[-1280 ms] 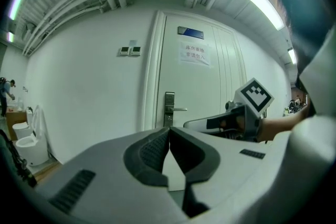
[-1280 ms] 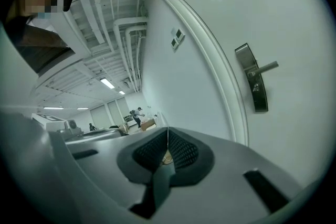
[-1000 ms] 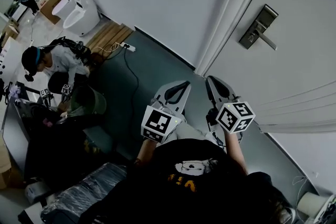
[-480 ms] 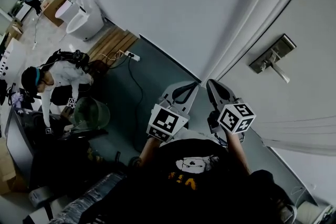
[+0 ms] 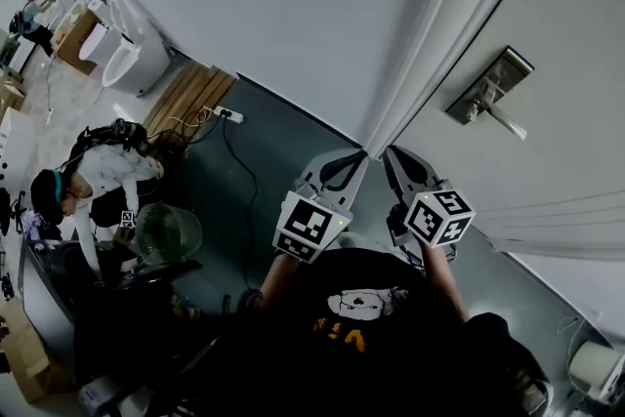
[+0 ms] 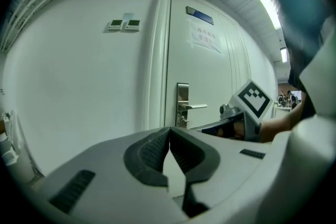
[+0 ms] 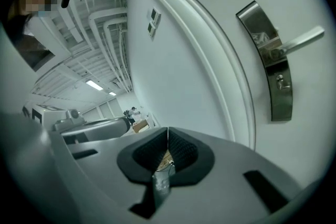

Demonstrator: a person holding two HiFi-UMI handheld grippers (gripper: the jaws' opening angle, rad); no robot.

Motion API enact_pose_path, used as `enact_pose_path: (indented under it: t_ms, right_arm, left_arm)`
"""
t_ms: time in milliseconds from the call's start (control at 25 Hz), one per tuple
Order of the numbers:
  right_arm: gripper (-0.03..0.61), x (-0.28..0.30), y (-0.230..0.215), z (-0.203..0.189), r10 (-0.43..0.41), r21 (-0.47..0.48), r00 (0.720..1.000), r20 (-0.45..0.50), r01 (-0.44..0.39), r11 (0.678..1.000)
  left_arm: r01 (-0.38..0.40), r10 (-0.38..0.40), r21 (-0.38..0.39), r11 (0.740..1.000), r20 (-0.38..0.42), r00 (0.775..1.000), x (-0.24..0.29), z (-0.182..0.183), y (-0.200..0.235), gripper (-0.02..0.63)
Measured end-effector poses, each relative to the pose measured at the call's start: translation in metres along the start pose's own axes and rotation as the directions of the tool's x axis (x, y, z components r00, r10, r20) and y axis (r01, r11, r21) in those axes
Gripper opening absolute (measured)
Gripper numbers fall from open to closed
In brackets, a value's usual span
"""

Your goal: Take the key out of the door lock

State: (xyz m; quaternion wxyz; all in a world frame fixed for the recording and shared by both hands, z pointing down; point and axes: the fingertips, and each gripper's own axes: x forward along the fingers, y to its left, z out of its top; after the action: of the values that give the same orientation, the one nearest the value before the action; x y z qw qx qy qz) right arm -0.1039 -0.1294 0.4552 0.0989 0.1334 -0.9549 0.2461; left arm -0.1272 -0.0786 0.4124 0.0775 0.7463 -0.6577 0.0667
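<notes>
The white door (image 5: 557,34) carries a steel lock plate (image 5: 488,91) with a lever handle (image 5: 506,122). In the right gripper view the same lock plate (image 7: 265,55) has a small stub (image 7: 281,81) sticking out under the lever, apparently the key. That stub also shows in the left gripper view, small under the lever (image 6: 182,121). My left gripper (image 5: 344,166) and right gripper (image 5: 398,161) are held side by side, pointing at the door frame's foot, well short of the lock. Both have their jaws shut with nothing gripped.
The door frame (image 5: 430,44) runs between the wall and the door. A person (image 5: 93,176) crouches at the left by a round fan (image 5: 166,229). A power strip (image 5: 227,115), wooden planks (image 5: 190,93) and toilets (image 5: 122,54) lie along the wall. Wall switches (image 6: 123,24) sit left of the frame.
Both grippers have moved forward together, their tips now at the foot of the door frame. The crouching person has shifted down and to the left in view.
</notes>
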Motion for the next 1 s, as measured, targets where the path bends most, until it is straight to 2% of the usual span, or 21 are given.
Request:
enact_pose_path:
  t_ms: [560,840,1000]
  right_arm:
    - [0.005,-0.036,-0.05,0.018,-0.137,0.091,0.986,0.098,0.129,0.987]
    - [0.006,-0.042,-0.078,0.023,-0.225,0.153,0.966,0.13,0.205,0.967]
    - [0.006,-0.045,-0.1,0.028,-0.293,0.195,0.944,0.153,0.261,0.945]
  left_arm:
    - [0.108,-0.107,0.02,0.994,-0.038,0.993,0.041,0.012,-0.023,0.008]
    - [0.191,-0.188,0.038,0.981,-0.063,0.98,0.06,0.012,-0.028,0.008]
    - [0.257,-0.253,0.052,0.965,-0.065,0.965,0.08,0.015,-0.027,0.008]
